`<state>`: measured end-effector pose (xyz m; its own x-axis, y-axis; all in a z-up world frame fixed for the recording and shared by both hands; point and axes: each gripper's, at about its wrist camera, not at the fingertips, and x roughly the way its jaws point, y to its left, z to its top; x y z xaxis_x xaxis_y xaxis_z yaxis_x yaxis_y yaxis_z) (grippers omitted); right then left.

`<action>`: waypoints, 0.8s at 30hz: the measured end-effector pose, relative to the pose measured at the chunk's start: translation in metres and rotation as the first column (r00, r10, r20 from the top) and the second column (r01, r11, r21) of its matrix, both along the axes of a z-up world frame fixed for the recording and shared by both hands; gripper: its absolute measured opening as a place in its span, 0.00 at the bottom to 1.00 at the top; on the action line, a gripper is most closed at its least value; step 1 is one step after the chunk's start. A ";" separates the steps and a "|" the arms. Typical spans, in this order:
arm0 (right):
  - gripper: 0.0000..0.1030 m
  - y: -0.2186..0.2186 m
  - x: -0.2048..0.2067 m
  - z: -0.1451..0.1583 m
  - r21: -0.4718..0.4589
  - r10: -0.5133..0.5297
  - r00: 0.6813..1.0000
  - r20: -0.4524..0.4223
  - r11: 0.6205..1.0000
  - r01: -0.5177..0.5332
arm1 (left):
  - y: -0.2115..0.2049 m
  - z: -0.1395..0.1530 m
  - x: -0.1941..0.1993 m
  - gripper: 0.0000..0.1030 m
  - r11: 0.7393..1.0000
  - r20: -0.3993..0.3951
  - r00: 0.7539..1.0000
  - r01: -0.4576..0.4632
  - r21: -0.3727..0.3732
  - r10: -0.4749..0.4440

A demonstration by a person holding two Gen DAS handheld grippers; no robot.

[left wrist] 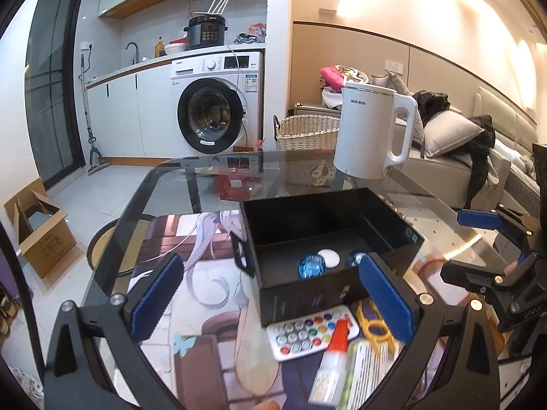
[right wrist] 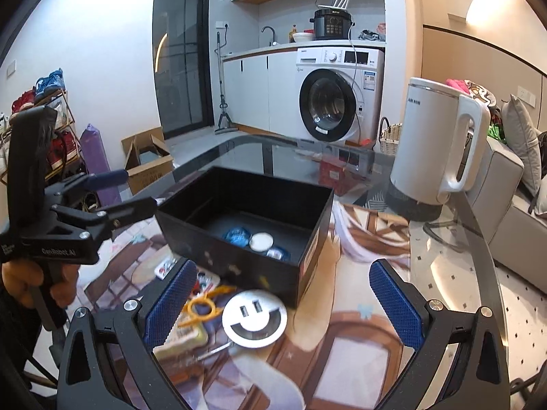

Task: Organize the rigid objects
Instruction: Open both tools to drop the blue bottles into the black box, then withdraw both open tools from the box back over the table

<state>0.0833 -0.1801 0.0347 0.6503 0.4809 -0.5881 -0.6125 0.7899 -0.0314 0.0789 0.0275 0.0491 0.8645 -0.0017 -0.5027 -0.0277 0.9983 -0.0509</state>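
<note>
A black open box (left wrist: 342,273) (right wrist: 239,256) sits on the printed mat; inside lie a blue crystal piece (left wrist: 311,265) (right wrist: 237,234), a white round lid (left wrist: 329,257) (right wrist: 261,241) and another bluish piece (right wrist: 278,253). In front of the box lie a white remote with coloured buttons (left wrist: 307,333), a red-capped glue bottle (left wrist: 333,355), a yellow plastic clip (left wrist: 374,324) (right wrist: 201,307) and a silver round disc with slots (right wrist: 254,317). My left gripper (left wrist: 273,300) is open above the remote and glue. My right gripper (right wrist: 280,302) is open above the silver disc.
A white electric kettle (left wrist: 371,130) (right wrist: 434,143) stands at the far right of the glass table (left wrist: 191,177). A green-white packet (left wrist: 369,372) lies by the glue. The right gripper's body shows at the right of the left wrist view (left wrist: 495,273). A cardboard box (left wrist: 41,235) is on the floor.
</note>
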 end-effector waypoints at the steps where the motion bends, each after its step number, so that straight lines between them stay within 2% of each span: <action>1: 1.00 0.000 -0.001 -0.002 -0.003 0.001 1.000 -0.003 1.000 -0.001 | 0.000 0.000 -0.003 1.00 1.000 -0.004 1.000 0.001 0.007 -0.001; 9: 1.00 -0.010 -0.014 -0.011 -0.003 -0.015 0.999 -0.035 1.000 0.015 | -0.005 -0.008 -0.017 1.00 1.000 -0.026 0.999 0.024 0.017 -0.023; 24: 1.00 -0.011 -0.027 -0.033 -0.033 -0.012 0.994 -0.105 0.999 0.009 | -0.023 -0.043 -0.024 1.00 0.994 -0.108 0.991 0.089 0.070 -0.082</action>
